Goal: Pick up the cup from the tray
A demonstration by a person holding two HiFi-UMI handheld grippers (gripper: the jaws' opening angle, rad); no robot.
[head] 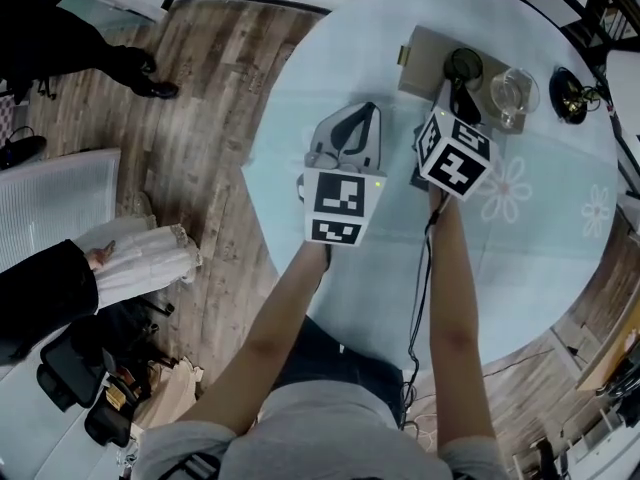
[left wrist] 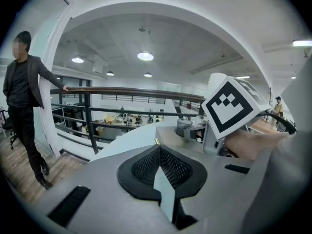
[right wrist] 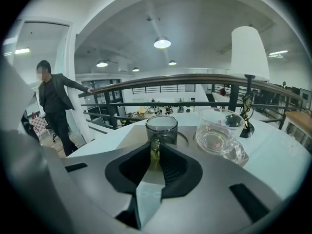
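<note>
A smoky grey glass cup (right wrist: 161, 127) stands on the brown tray (head: 424, 52) at the far side of the round pale table (head: 540, 258). In the head view this cup (head: 463, 66) sits just beyond my right gripper (head: 461, 96). My right gripper (right wrist: 154, 156) is shut on the cup's handle, which shows pinched between the black pads. The cup stands upright on the tray. My left gripper (head: 362, 111) hovers over the table left of the tray, shut with nothing in it. In its own view, the left gripper (left wrist: 160, 154) shows its jaws pressed together.
A clear glass pitcher (right wrist: 220, 133) stands on the tray right of the cup, close to it. A table lamp (right wrist: 248, 50) rises behind, its dark base (head: 570, 96) at the table's far right. A person (right wrist: 55, 104) stands by the railing at left.
</note>
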